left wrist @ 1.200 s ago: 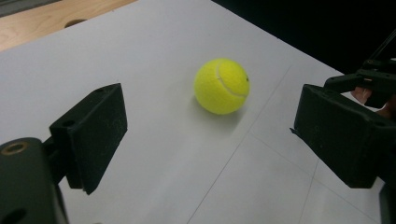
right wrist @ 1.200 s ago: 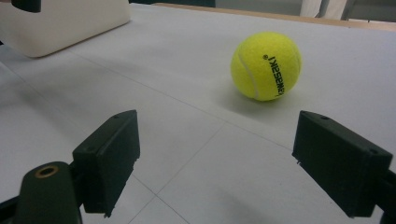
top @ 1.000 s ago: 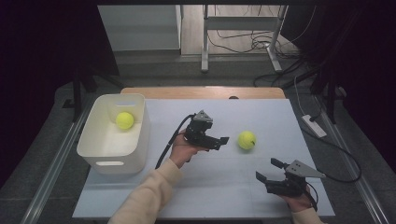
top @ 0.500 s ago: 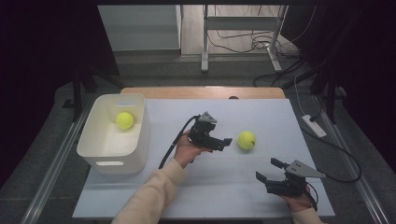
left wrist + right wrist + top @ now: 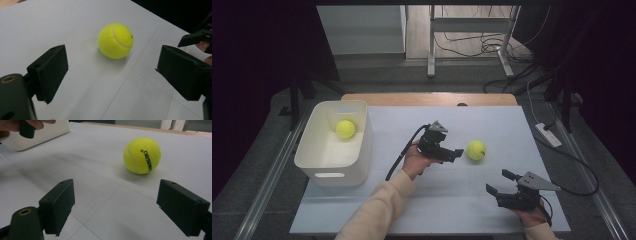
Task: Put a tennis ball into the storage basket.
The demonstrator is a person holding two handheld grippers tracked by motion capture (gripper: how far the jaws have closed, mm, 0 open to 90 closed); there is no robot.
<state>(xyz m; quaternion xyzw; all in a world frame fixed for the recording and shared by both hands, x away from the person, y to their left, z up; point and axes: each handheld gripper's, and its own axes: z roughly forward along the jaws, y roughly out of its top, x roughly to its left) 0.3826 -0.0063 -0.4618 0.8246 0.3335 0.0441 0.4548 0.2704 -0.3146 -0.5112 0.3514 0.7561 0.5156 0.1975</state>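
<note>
A yellow tennis ball (image 5: 476, 150) lies on the white table (image 5: 492, 120) right of centre. My left gripper (image 5: 456, 153) sits just left of it, pointing at it with jaws open and nothing between them. In the left gripper view the ball (image 5: 115, 40) lies a short way ahead of the open jaws. My right gripper (image 5: 500, 182) rests open near the table's front right, and in its own view the ball (image 5: 142, 155) lies ahead. A second tennis ball (image 5: 345, 129) sits inside the white bin (image 5: 333, 165) at the left.
The bin stands on the table's left side. A wooden strip (image 5: 427, 98) runs along the far edge. Cables trail from both grippers, and a power strip (image 5: 548, 134) lies off the table's right side. In the right gripper view, the other hand (image 5: 15, 125) is at upper left.
My left hand has shifted a little to the right, bringing the left gripper closer to the ball on the table. The right gripper and both balls have not moved.
</note>
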